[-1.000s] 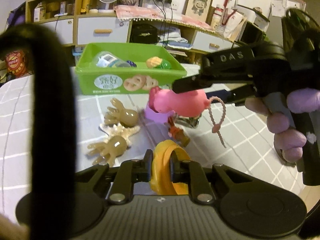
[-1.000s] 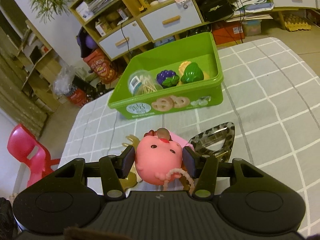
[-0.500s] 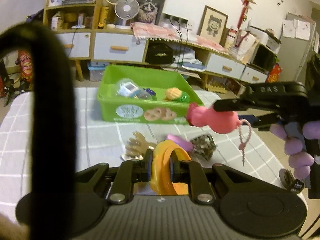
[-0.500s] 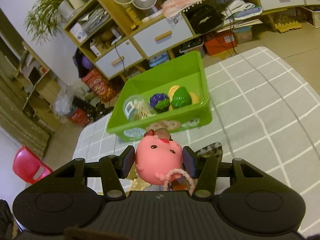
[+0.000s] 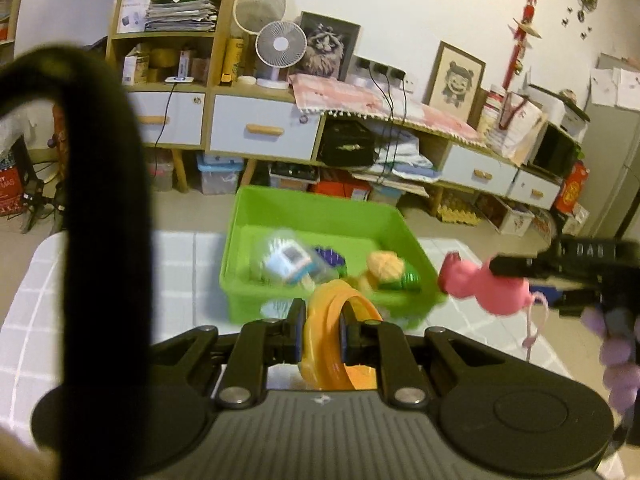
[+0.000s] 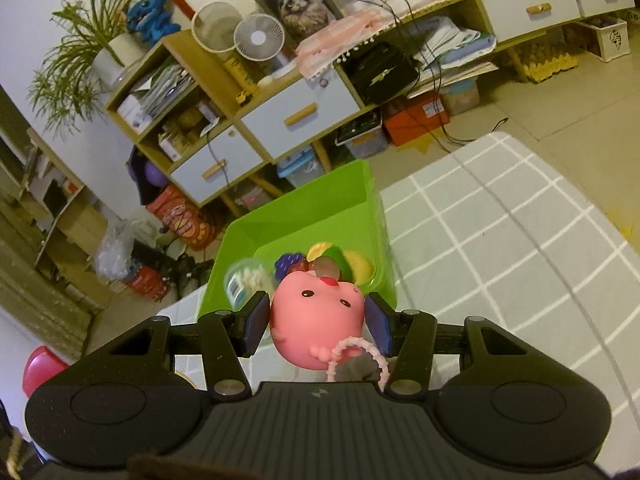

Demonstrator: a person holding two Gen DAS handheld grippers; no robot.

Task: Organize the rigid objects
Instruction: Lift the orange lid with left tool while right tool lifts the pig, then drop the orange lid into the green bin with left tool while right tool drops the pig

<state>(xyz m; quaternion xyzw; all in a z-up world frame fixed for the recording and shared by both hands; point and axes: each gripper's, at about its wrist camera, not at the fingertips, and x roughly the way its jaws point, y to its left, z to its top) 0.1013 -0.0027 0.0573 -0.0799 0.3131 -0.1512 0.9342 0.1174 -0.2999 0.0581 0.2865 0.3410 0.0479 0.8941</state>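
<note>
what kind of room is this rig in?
Most likely a lived-in home living room: wooden shelving with drawers, a small desk fan, framed pictures such as the cat portrait, and a potted plant.

My right hand-held gripper is matt black plastic, its body ribbed. The pink toy looks smooth and rubbery, the green bin glossy plastic, the bench covered in checked cloth.

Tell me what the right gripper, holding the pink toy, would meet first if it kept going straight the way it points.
Probably the green bin: it lies directly ahead of the right gripper and its pink toy, likely its near wall or contents, though depth is unclear.
</note>
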